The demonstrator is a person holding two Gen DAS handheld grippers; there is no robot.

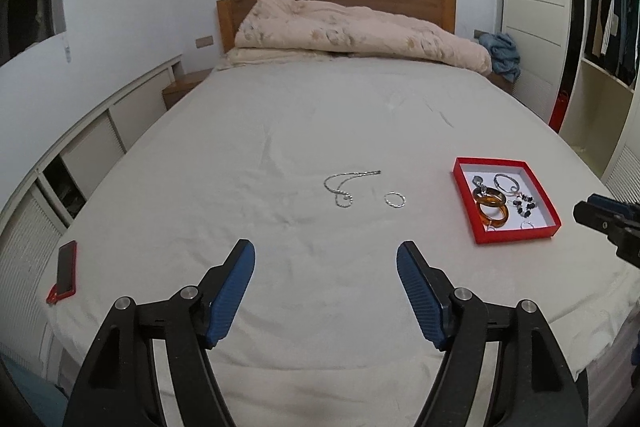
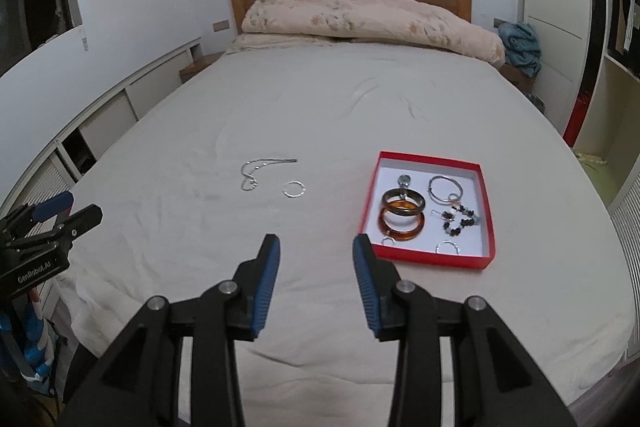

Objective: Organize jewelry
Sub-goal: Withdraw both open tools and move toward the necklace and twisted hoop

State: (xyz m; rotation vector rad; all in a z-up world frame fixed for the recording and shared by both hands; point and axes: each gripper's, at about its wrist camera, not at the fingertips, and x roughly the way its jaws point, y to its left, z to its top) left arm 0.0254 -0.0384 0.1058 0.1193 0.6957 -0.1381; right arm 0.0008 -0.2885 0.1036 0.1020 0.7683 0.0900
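Note:
A silver chain necklace [image 1: 343, 187] [image 2: 256, 172] and a small silver ring bracelet [image 1: 395, 199] [image 2: 294, 189] lie loose on the bed sheet. A red box [image 1: 516, 238] [image 2: 430, 259] to their right holds two amber bangles [image 2: 402, 217], a silver bangle [image 2: 445, 189], a beaded bracelet [image 2: 460, 221], a pendant and small rings. My left gripper [image 1: 326, 257] is open and empty, near of the necklace. My right gripper [image 2: 316, 251] is open and empty, just left of the box's near corner.
A phone in a red case [image 1: 66, 271] lies at the bed's left edge. A folded beige duvet [image 1: 360, 31] lies by the wooden headboard. White cabinets line the left wall; an open wardrobe [image 1: 608, 19] stands at right.

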